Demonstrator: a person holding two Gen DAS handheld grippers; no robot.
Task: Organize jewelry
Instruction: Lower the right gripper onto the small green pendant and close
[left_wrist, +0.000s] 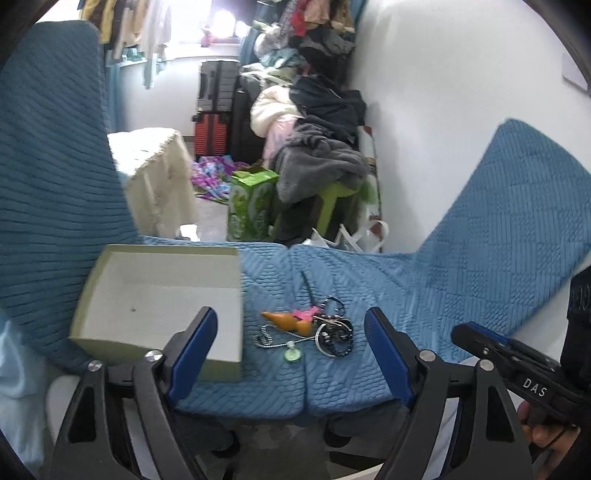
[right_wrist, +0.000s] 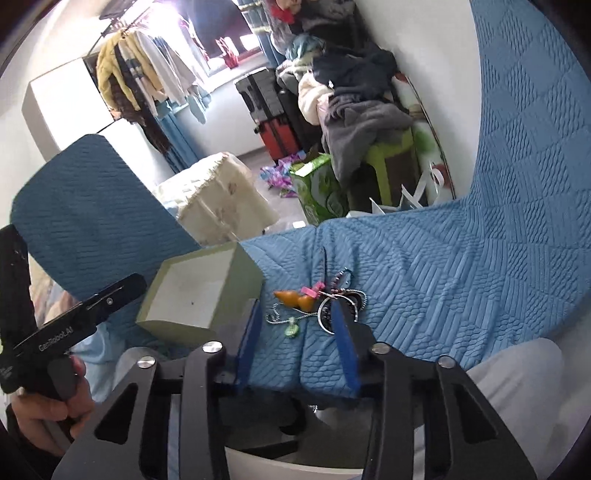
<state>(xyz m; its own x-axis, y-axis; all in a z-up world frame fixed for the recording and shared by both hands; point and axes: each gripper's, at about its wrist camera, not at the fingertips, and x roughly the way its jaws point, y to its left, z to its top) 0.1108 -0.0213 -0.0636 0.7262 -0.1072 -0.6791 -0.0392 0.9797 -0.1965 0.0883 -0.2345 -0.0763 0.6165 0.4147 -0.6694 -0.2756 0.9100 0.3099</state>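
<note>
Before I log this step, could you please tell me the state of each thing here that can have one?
Left gripper: open, holding nothing.
Right gripper: open, holding nothing.
Box: lidless, nothing inside, upright on the blue quilt.
Jewelry pile: tangled heap on the quilt, outside the box.
Green pendant: lying flat, on its chain.

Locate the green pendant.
The green pendant lies on the blue quilted cover, just right of the open box, at the near edge of the jewelry pile below the orange carrot-shaped charm.
</note>
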